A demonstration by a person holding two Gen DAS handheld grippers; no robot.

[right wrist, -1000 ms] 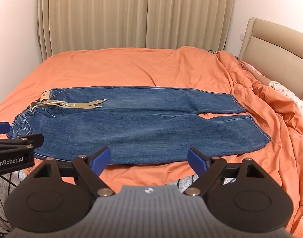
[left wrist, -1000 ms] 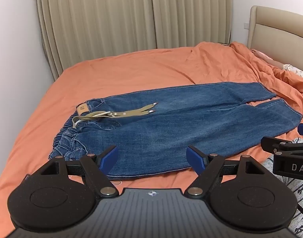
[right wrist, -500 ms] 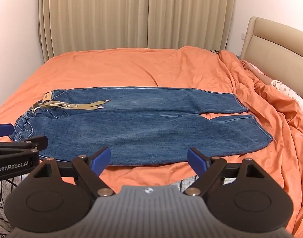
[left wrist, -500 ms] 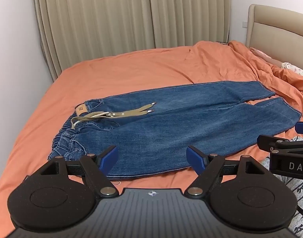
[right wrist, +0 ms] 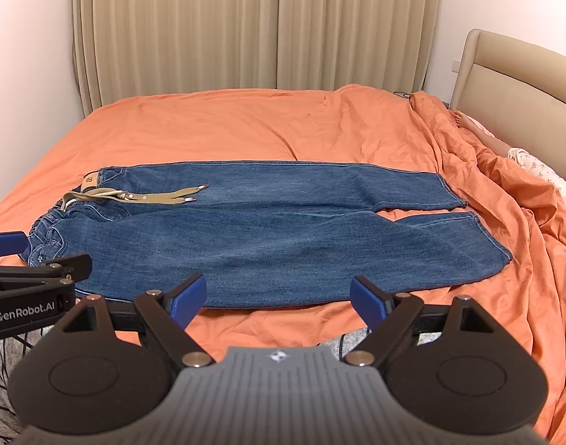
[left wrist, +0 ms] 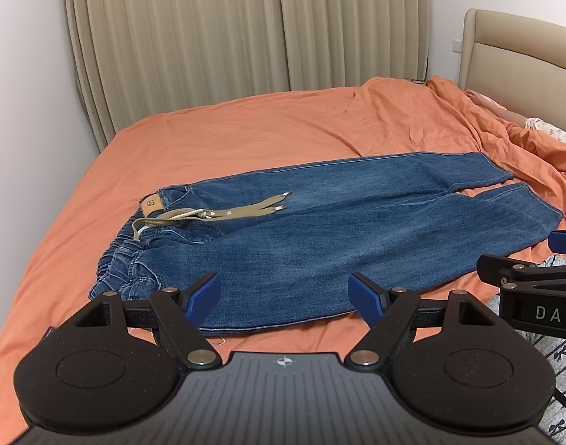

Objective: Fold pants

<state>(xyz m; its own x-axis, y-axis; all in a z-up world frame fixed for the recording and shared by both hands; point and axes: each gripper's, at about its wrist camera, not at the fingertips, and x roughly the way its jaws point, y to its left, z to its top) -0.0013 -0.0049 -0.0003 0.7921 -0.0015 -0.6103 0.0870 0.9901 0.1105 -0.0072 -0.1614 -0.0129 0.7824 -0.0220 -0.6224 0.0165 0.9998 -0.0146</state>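
nothing of substance has moved since the earlier frames: both claws hang where they were, and the jeans lie as before.

left wrist view. the left gripper [left wrist: 284, 293] stands wide open and empty, its blue pads apart with only cloth beyond them. the jeans [left wrist: 320, 237] lie flat on the orange bedcover [left wrist: 245, 129], ahead of the claw. the elastic waistband [left wrist: 123, 263] sits ahead and to the left; the leg cuffs [left wrist: 520, 200] reach far right. a tan drawstring [left wrist: 223, 211] trails across the upper seat, ahead of the left pad. part of the right claw shows at the right edge.

right wrist view. the right gripper [right wrist: 278, 296] is likewise spread wide and holds nothing. the near hem of the jeans [right wrist: 283, 302] runs just ahead of the pads; the cuffs [right wrist: 479, 233] lie ahead and to the right. at the far right, by the headboard [right wrist: 512, 85], something that may be a person's foot [right wrist: 462, 120] lies partly under the covers; the view there is too small to be sure.

hazards. a pad closing low may pinch the bedcover along with the denim and drag it into the fold. the loose drawstring may slide and bunch inside the fold. uneven lifts by the two claws would skew the legs.
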